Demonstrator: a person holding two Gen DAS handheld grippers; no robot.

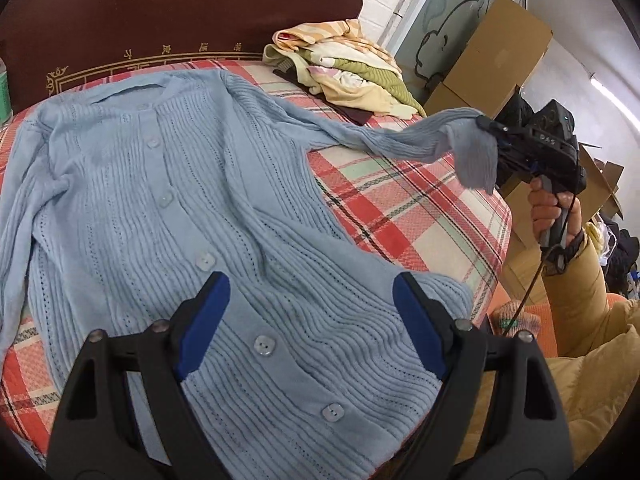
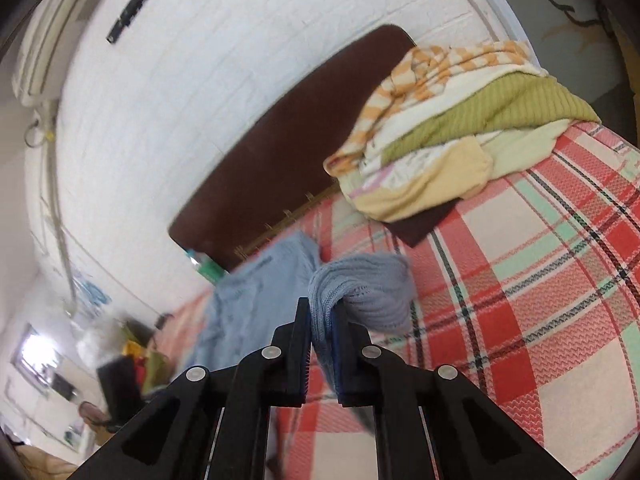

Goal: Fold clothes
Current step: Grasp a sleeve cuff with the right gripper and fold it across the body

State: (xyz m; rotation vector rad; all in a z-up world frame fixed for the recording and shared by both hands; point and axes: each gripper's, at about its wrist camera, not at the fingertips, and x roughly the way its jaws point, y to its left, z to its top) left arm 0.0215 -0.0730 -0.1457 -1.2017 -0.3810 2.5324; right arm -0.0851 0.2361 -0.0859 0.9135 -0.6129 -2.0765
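Here the right gripper (image 2: 322,316) pinches the cardigan (image 1: 180,208) sleeve cuff (image 2: 360,292), raised

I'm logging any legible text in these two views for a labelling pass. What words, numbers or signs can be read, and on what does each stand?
Headboard: a row of gold characters above the gold border, too small and distorted to read.
Right gripper: pale marks on its black body, not readable.
Green-labelled bottle by the headboard: blurred, unreadable.
Nothing else bears text.

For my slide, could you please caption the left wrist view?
Right gripper lifts the blue cardigan's sleeve cuff while the open left gripper hovers above its hem.
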